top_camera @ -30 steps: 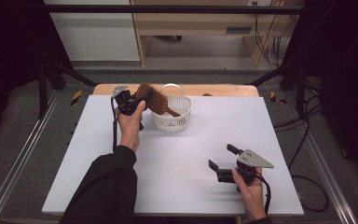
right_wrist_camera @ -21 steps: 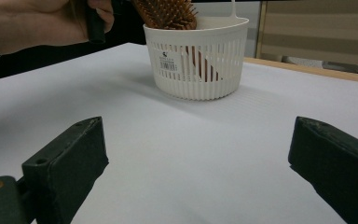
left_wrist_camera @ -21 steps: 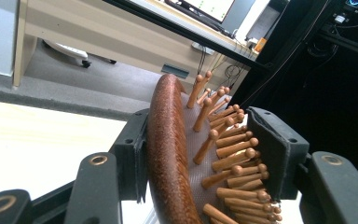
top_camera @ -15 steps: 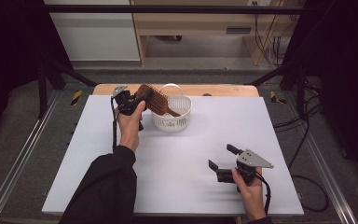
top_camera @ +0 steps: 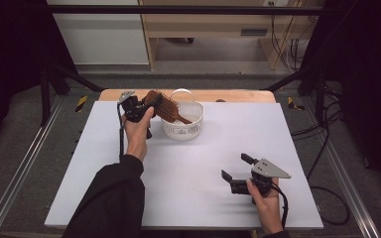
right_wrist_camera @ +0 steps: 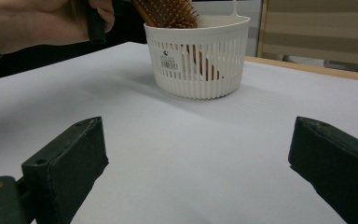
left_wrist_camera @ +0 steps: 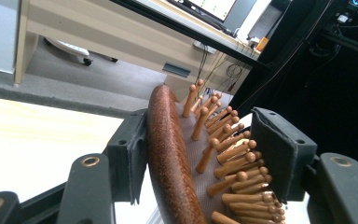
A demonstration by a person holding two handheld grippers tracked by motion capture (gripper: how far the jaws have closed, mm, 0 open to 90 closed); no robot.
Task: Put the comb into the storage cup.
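High view: a wooden hairbrush [top_camera: 164, 105] is held at its head by the left tongs [top_camera: 140, 106], its handle dipping into the white basket [top_camera: 182, 130] at the far side of the bench [top_camera: 193, 168]
Left tongs: clamped across the brush head
Right tongs [top_camera: 238, 174]: held wide apart, nothing gripped, low over the near bench
Step judged: brush being set into the basket
Next move: lowering, then release is called for

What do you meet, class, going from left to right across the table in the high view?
Left tongs gripping the wooden hairbrush → white basket → right tongs, open and empty.
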